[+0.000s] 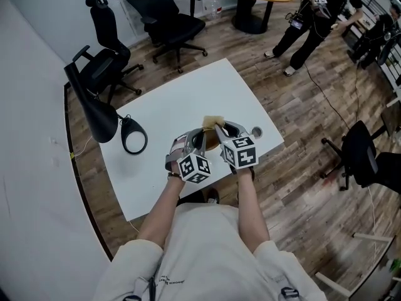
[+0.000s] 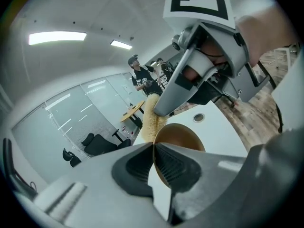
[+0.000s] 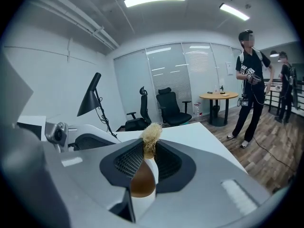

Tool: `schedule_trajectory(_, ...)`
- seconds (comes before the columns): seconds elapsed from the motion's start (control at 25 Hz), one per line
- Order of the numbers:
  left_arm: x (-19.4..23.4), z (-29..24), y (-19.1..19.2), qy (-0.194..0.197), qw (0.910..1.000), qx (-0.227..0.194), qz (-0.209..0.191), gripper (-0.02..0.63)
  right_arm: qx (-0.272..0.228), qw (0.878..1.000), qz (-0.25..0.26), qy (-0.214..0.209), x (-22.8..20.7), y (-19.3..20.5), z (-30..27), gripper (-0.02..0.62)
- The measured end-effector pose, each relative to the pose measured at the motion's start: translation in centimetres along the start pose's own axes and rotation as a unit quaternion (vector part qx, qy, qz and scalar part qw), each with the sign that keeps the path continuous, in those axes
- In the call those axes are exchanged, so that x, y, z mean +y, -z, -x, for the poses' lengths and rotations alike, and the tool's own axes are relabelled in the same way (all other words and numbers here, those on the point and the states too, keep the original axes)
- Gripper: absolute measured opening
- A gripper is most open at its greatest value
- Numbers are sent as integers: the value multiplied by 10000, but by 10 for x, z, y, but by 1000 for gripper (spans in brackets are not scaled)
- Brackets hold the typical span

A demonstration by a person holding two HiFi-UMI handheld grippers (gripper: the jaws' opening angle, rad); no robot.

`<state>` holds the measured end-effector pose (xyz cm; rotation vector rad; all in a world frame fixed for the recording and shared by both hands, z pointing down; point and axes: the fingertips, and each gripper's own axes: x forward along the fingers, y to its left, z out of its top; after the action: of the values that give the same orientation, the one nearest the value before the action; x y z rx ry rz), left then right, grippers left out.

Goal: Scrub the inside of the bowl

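the small bowl, brown inside and white outside, sits over the near part of the white counter, just in front of the person. whether its base rests on the counter i can't tell. the left gripper is clenched on the bowl's rim at about nine o'clock; in the left gripper view its jaws pinch the thin wall from either side. the right gripper is clamped on a pale tan, fibrous scrubber, which pokes up past the jaw tips at the rim's twelve o'clock and is not yet down inside. the right gripper view shows the tuft squeezed between the pads with the bowl below it.

the bowl looks glazed, stiff and slick. a rim grip like this could let it twist or slip under pressure, so i'd say it wants a firm hold. the scrubber looks light and springy, best held by its lower half so the loose end reaches the wall. a black desk lamp stands well apart at nine o'clock.
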<state>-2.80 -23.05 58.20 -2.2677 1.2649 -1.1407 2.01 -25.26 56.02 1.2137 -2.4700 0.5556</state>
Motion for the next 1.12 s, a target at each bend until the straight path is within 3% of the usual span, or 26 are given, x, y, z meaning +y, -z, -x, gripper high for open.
schedule_trajectory(0.12,7,3,2,-79,9999,-34,63,15,2,10000,-15,40,-4,2,2,95)
schedule_trajectory(0.48,27,11,4,-150,9959,-172,876,15,21,9997,180,133,-4,-1,2,94)
schedule_trajectory(0.76,32,15,4,-105,9950,-265,958,15,-2,9998,-112,152,-12,7,-1,92)
schedule_trajectory(1.12,53,14,24,-86,9824,-88,1865,15,264,9994,-94,211,-13,24,-8,92)
